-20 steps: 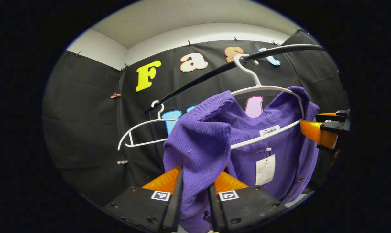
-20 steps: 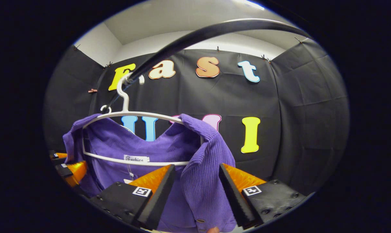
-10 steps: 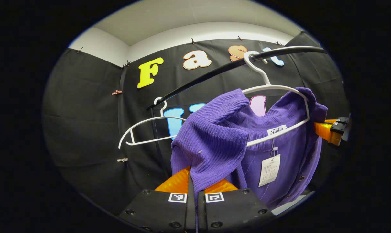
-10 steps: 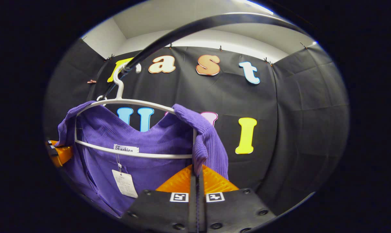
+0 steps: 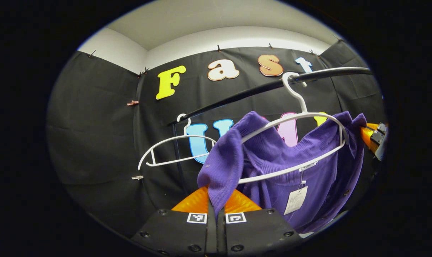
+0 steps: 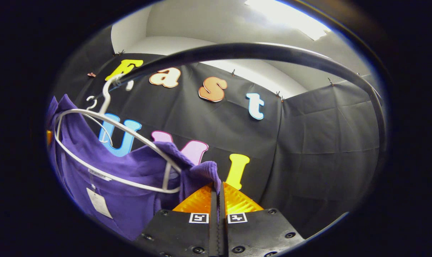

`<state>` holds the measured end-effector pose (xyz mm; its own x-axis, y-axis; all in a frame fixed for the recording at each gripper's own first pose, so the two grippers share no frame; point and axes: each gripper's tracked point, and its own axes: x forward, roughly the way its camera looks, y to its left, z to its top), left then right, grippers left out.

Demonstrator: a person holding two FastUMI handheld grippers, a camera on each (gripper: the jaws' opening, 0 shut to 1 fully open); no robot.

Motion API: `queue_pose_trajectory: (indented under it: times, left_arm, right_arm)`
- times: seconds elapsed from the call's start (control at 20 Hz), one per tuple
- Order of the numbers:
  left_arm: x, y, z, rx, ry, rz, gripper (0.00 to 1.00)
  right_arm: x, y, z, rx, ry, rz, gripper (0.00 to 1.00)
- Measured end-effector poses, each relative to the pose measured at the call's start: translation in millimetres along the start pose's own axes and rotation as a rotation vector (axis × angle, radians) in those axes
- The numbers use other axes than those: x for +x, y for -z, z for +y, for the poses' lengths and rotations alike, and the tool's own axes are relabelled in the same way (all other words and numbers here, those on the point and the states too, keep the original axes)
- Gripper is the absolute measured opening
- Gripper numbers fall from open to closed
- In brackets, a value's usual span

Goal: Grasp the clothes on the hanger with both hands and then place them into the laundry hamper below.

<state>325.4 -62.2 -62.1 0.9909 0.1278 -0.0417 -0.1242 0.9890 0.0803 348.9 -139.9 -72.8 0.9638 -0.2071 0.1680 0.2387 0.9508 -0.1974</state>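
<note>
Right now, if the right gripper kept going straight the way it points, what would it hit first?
The purple garment it already pinches lies right ahead; past that fold, probably the black cloth wall, though depth is unclear.

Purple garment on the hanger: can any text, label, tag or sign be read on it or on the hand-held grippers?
No readable text.
Neck label on the purple garment: too blurred to read.
Hang tag below it: print too small to read.
Square markers on the left hand-held gripper and on the right hand-held gripper: black-and-white patterns, no words.
</note>
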Motion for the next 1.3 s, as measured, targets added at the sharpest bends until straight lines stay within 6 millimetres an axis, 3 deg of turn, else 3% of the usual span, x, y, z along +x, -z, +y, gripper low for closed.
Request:
queue_pose_trajectory:
  times: [0.35, 0.4, 0.55, 0.8, 0.95, 1.1, 1.3]
  left_arm:
    - [-9.3, -29.1, -1.5, -0.018, 0.045, -0.018, 0.05]
    - [-7.2, -33.5, -2.1, -0.018, 0.054, -0.018, 0.05]
    - [-7.6, -32.7, -1.4, -0.026, 0.066, -0.007, 0.05]
    - [-7.6, -1.0, 20.5, -0.035, 0.038, 0.062, 0.05]
    - [-11.6, 13.3, 30.2, 0.009, 0.024, 0.079, 0.05]
    - [-18.6, 33.9, 42.0, 0.007, 0.008, 0.114, 0.05]
    - [-24.1, 59.2, 53.2, 0.0, -0.007, 0.161, 0.05]
  right_arm:
    - [30.1, 38.7, -8.1, -0.063, 0.053, 0.071, 0.0]
    - [31.6, 47.9, -6.9, -0.064, 0.054, 0.093, 0.04]
    - [19.1, 72.7, -1.5, -0.047, 0.034, 0.14, 0.05]
    - [-14.3, 121.5, 34.5, 0.0, -0.059, 0.266, 0.04]
    - [-44.3, 109.0, 53.3, 0.018, -0.11, 0.25, 0.05]
    - [-71.8, 82.4, 73.7, 0.028, -0.183, 0.208, 0.05]
    - [-93.5, 53.5, 84.0, 0.029, -0.255, 0.167, 0.05]
